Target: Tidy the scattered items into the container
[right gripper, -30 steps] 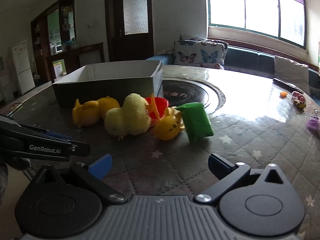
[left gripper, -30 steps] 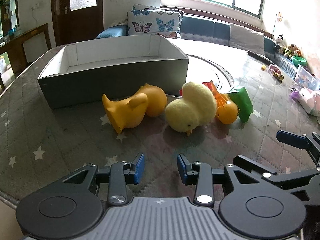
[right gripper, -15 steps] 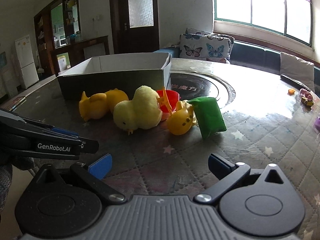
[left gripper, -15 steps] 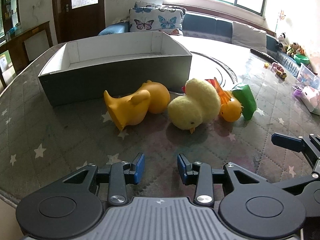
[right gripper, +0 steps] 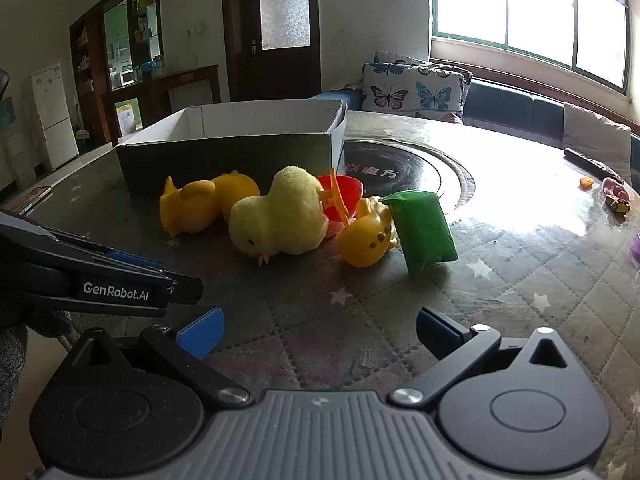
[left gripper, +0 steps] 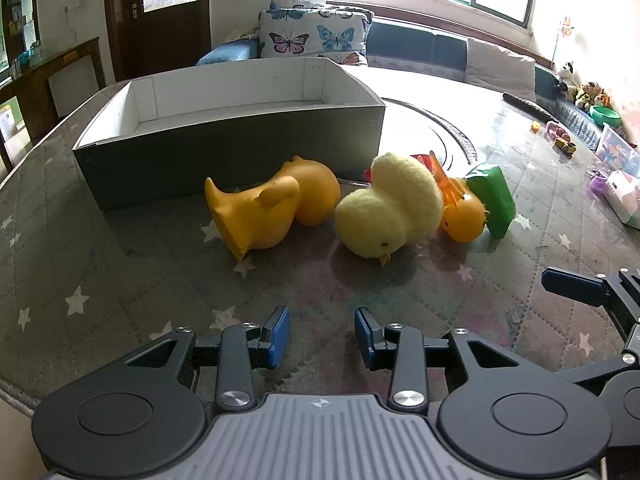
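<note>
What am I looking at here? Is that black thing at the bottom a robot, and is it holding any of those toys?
No robot: a person holds a hand tool in each hand, each with two fingers and its own camera looking along them. One picture comes from the left gripper, the other from the right gripper, so each shows its own black body at the bottom. Both stand open and hold nothing. On the quilted table lie an orange duck, a fluffy chick, a small yellow duck, a green packet and a red cup, all close in front of an open box. No toy shows inside the box so far.
</note>
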`<state>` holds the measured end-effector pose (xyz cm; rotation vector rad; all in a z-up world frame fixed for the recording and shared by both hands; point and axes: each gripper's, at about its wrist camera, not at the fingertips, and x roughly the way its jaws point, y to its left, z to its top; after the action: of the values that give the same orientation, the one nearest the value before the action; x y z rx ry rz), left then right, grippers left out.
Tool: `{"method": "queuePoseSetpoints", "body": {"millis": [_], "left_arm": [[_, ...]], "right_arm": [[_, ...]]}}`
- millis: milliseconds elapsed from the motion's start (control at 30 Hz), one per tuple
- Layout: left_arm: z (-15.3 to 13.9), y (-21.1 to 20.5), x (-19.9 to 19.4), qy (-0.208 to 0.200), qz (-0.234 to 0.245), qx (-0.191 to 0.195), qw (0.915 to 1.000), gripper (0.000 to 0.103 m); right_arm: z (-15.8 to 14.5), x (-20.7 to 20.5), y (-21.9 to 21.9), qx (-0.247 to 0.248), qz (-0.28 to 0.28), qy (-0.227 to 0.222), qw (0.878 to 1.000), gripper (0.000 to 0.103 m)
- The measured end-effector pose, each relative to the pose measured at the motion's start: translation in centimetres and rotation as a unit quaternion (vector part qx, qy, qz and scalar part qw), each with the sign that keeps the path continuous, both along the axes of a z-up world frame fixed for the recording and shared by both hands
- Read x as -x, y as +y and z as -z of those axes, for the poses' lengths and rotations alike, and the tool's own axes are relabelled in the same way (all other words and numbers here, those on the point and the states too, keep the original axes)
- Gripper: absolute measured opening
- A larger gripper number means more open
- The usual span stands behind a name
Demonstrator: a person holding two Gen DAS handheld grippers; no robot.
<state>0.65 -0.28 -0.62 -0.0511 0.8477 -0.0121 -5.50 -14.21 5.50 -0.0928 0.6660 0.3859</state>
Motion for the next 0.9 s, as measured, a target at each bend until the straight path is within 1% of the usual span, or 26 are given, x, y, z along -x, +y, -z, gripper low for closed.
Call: {"method": "queuePoseSetpoints", "body": {"millis": [900], "left_arm": [[-0.3,0.3,-1.6,0.013,0.000,0.002,0.9999,0.039]], "right_arm": [[-0.1,-1.6,1.0,0.006,-0.015,0.008,1.000,0.103]]}}
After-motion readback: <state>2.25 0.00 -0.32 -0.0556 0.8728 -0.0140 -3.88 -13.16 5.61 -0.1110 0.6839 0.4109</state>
